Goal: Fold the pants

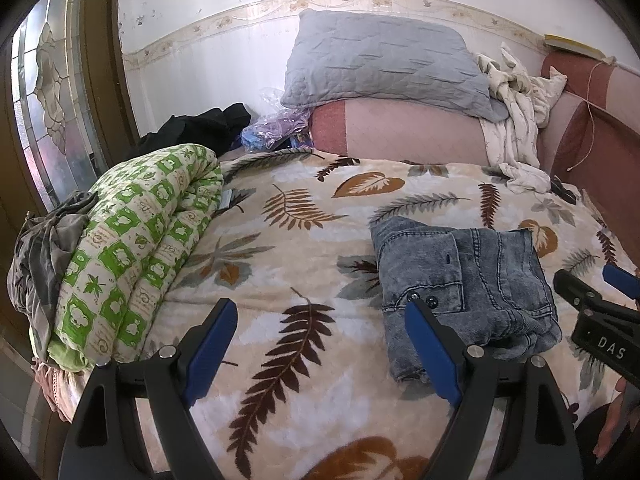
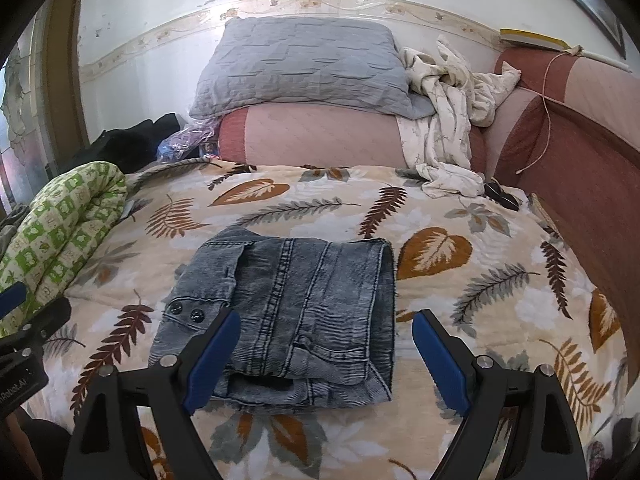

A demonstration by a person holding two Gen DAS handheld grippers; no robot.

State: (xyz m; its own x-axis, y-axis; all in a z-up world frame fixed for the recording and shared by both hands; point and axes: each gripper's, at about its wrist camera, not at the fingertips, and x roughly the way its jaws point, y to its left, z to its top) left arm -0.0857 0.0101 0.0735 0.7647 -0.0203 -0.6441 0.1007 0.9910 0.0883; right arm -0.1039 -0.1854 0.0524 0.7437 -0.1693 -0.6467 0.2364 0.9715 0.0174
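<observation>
left gripper: jaws spread wide, nothing between them, hovering over the blanket just left of the pants (its right fingertip overlaps the pants' near-left corner in the left wrist view; contact not clear)
right gripper: jaws spread wide, nothing held, low over the near edge of the pants; the left finger sits in front of the denim, the right one is off over bare blanket
pants: grey-blue washed denim, folded into a compact rectangle, lying flat on the blanket, two dark buttons at the near-left, pocket seam facing up
blanket: cream fleece with brown and grey leaf print, covers the whole bed top
rolled quilt: green-and-white check, along the bed's left edge, grey cloth bunched beside it
cushions: pink and brick-red bolsters along the far and right sides of the bed
pillow: grey-blue quilted, propped on the far bolster against the wall
white cloth: crumpled, draped over the bolster right of the pillow
wall: white, scuffed, floral border strip, a beige switch plate high up
door: wood frame with leaded glass, far left
</observation>
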